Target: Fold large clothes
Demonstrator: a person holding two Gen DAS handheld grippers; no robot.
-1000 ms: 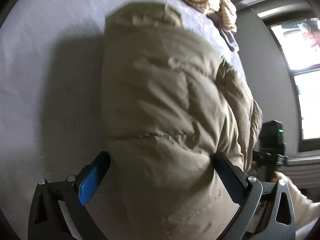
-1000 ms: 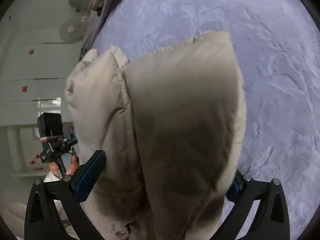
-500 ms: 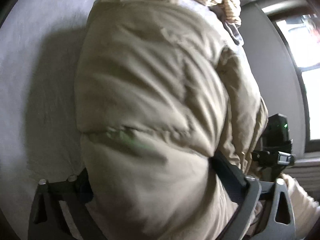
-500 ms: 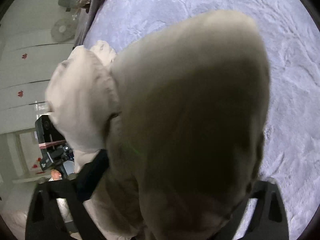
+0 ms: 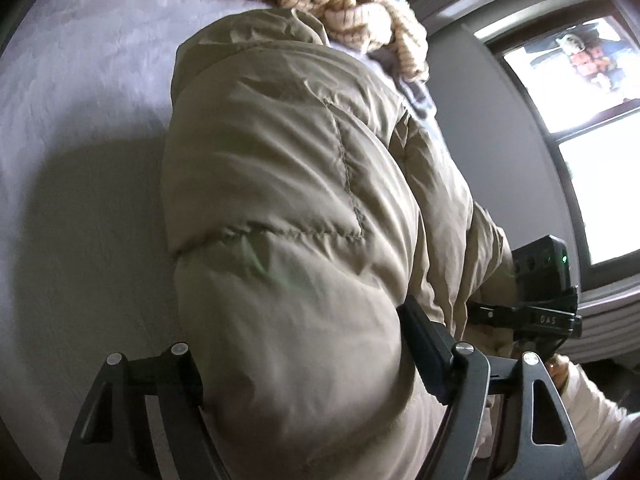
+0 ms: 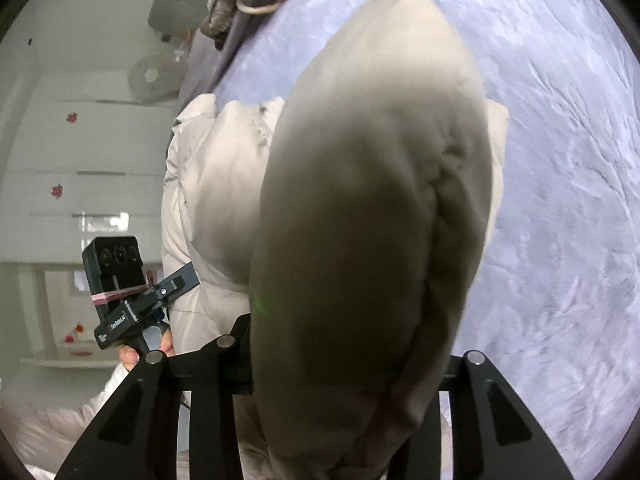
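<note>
Gripping the beige puffer jacket (image 5: 304,208), the left tool (image 5: 304,364) and right tool (image 6: 348,364) each stand closed on bulging padding above the grey bed (image 5: 80,120); carry both toward 12 o'clock evenly, lowering together so the fold lands flat

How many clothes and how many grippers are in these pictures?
Puffy beige jacket: 1
Cream knitted garment at the far edge of the bed: 1
Grippers: 2, the left gripper and the right gripper, both clamped on the jacket
Total: 4
</note>
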